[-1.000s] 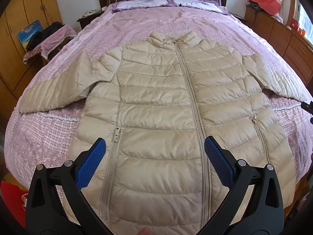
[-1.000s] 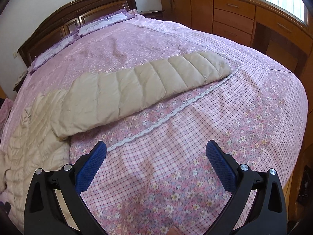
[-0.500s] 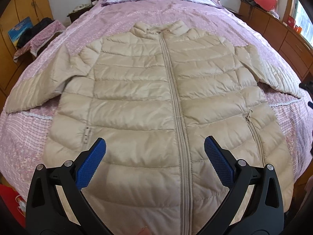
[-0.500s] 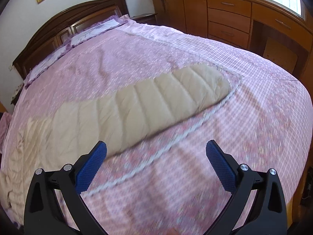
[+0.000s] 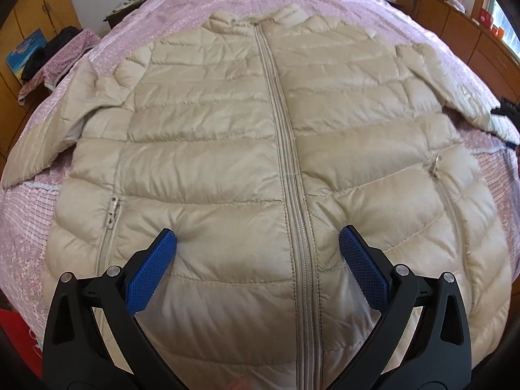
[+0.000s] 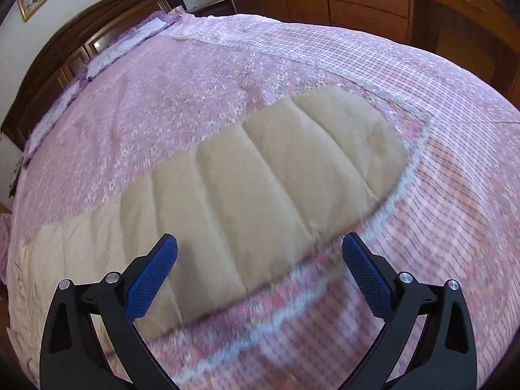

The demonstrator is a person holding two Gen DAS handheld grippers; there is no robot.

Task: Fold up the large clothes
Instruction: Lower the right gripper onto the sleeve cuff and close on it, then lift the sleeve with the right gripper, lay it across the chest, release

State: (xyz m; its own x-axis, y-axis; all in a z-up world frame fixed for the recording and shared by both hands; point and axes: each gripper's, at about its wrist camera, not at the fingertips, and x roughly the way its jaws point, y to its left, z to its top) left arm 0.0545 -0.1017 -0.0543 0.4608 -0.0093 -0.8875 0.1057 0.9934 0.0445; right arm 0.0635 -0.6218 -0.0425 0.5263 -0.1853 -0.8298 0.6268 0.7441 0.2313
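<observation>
A beige quilted puffer jacket (image 5: 208, 149) lies front up and zipped on the pink bed (image 5: 29, 214), sleeves spread to both sides. My left gripper (image 5: 258, 243) is open, its blue pads (image 5: 152, 269) pressing into the jacket's lower front on either side of the zipper (image 5: 286, 169). In the right wrist view the jacket's right sleeve (image 6: 260, 195) lies flat across the pink bedspread (image 6: 438, 195). My right gripper (image 6: 260, 253) is open, just above the sleeve's near edge, holding nothing.
A dark wooden headboard (image 6: 65, 52) and pillows stand at the bed's far end. Wooden cabinets (image 6: 406, 3) line the right side. A chair with clothes (image 5: 55, 61) stands left of the bed. The right gripper's tip (image 5: 507, 110) shows over the sleeve.
Both grippers have moved forward and down. The left one now touches the jacket's lower front. The right one has closed in on the sleeve.
</observation>
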